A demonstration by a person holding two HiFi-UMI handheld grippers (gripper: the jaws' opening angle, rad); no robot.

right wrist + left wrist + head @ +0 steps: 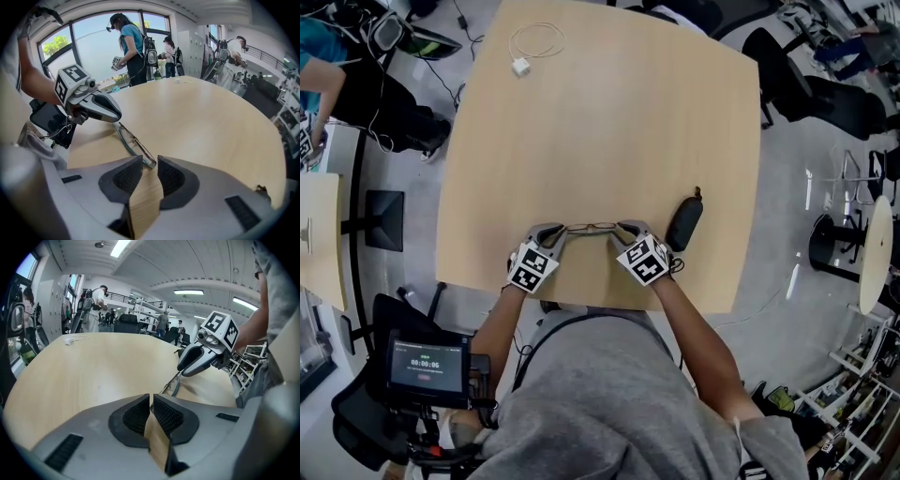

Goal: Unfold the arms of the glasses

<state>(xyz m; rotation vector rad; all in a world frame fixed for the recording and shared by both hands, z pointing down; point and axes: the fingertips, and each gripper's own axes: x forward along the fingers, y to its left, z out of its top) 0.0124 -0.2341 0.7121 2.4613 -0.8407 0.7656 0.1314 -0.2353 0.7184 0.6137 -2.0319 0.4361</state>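
Glasses point(592, 227) flat on table point(609, 122) near front edge, one end pinched in closed left gripper point(555, 231) to stay still, other end between slightly parted jaws of right gripper point(625, 228), ready for grabbing.

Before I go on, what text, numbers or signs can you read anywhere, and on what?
Screen: a row of digits, too small to read.
Marker cubes: black-and-white square patterns, no words.
No print visible on the glasses or the dark case.
Nothing else legible.
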